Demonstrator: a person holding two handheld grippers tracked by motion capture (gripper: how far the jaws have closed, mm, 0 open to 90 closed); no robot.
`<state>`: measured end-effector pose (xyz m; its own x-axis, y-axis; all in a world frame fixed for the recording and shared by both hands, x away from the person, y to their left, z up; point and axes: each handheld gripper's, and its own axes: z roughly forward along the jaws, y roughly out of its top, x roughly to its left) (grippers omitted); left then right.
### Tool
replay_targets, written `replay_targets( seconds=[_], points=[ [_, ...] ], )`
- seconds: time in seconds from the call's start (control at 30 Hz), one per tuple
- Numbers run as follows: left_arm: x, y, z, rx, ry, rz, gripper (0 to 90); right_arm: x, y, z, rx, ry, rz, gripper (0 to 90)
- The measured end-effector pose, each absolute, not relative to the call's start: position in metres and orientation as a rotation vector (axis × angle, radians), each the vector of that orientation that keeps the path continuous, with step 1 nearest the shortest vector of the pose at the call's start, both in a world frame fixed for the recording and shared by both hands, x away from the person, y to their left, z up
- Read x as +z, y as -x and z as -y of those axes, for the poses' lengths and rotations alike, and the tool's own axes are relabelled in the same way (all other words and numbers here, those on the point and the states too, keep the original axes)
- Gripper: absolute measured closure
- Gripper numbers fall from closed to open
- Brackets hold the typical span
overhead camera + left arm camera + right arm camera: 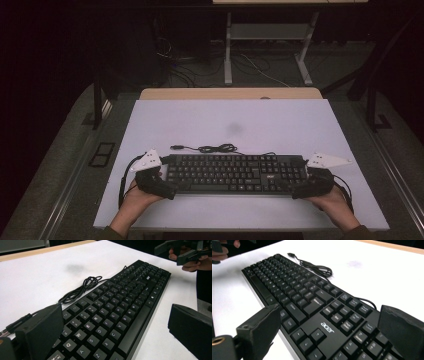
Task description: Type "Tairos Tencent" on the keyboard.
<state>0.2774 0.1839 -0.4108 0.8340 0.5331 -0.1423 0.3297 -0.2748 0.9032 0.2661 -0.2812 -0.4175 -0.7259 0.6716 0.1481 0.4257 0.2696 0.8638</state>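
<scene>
Left claw (167,186) stands spread across the left end of the black keyboard (235,173); right claw (299,186) likewise spread at its right end. Keyboard lies flat on the white worktop (280,125), cable (210,148) coiled behind.

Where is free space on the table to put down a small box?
The widest bare patch is the white table behind the keyboard, beyond its coiled cable. A narrow strip stays free in front of the keyboard. Both keyboard ends are crowded: the left gripper and right gripper straddle them, jaws open.
</scene>
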Motion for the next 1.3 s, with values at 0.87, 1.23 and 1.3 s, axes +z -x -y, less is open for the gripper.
replay_targets(
  seconds=[0.87,1.23,1.3],
  points=[
    [-0.41,-0.275,-0.184,0.244,-1.891,-0.649,0.0,-0.41,-0.277,0.258,1.477,-0.942,-2.32,4.3],
    [-0.411,-0.274,-0.181,0.245,-1.898,-0.651,0.0,-0.412,-0.285,0.242,1.495,-0.913,-2.365,5.3],
    [-0.411,-0.274,-0.181,0.239,-1.896,-0.651,0.0,-0.412,-0.286,0.24,1.497,-0.91,-2.372,5.5]
  ],
)
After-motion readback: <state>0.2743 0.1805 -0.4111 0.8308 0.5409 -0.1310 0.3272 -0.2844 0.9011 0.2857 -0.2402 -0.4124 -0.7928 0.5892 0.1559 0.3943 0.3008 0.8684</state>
